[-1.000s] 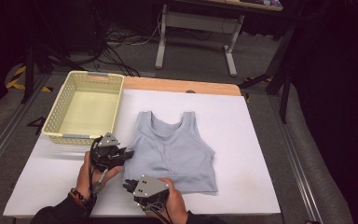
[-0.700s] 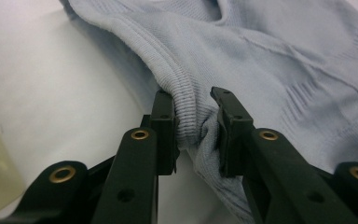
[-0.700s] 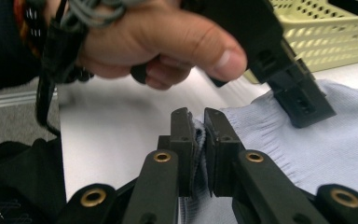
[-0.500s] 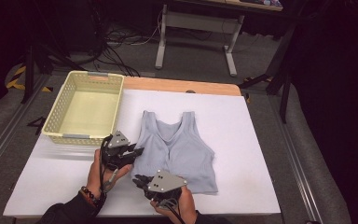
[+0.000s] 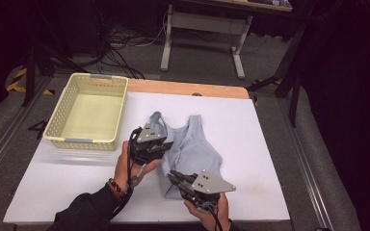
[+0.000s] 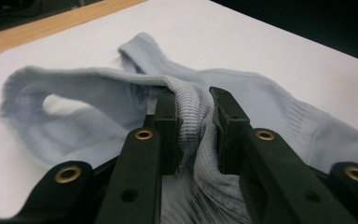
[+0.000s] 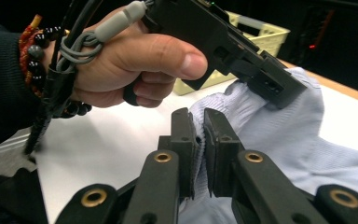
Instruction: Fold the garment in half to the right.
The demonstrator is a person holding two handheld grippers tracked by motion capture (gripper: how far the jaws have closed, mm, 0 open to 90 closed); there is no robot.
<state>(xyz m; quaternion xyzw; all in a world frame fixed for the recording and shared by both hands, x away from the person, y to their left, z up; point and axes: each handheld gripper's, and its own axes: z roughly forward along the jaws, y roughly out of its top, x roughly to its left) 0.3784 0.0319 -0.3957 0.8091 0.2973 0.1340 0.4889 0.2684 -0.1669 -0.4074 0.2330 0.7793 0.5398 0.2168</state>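
A light blue ribbed tank top (image 5: 195, 144) lies on the white table (image 5: 255, 144), its left half lifted and bunched toward the middle. My left gripper (image 5: 165, 144) is shut on the top's left side edge; in the left gripper view the fabric (image 6: 98, 93) is pinched between the jaws of the left gripper (image 6: 193, 100), with a strap loop hanging behind. My right gripper (image 5: 174, 176) is shut on the lower left hem. The right gripper view shows the cloth (image 7: 284, 135) clamped in the right gripper (image 7: 197, 119), with the left gripper (image 7: 279, 88) and its hand (image 7: 135, 56) just beyond.
A pale yellow plastic basket (image 5: 84, 141) stands on the table's far left, its inside bare; its corner (image 7: 261, 32) shows in the right gripper view. A wooden strip (image 5: 188, 89) runs along the table's far edge. Cables and a desk frame (image 5: 202, 29) lie on the floor behind.
The top lay flat a second ago. Both grippers have since closed on its left side and moved up and right, pulling that half off the table toward the middle.
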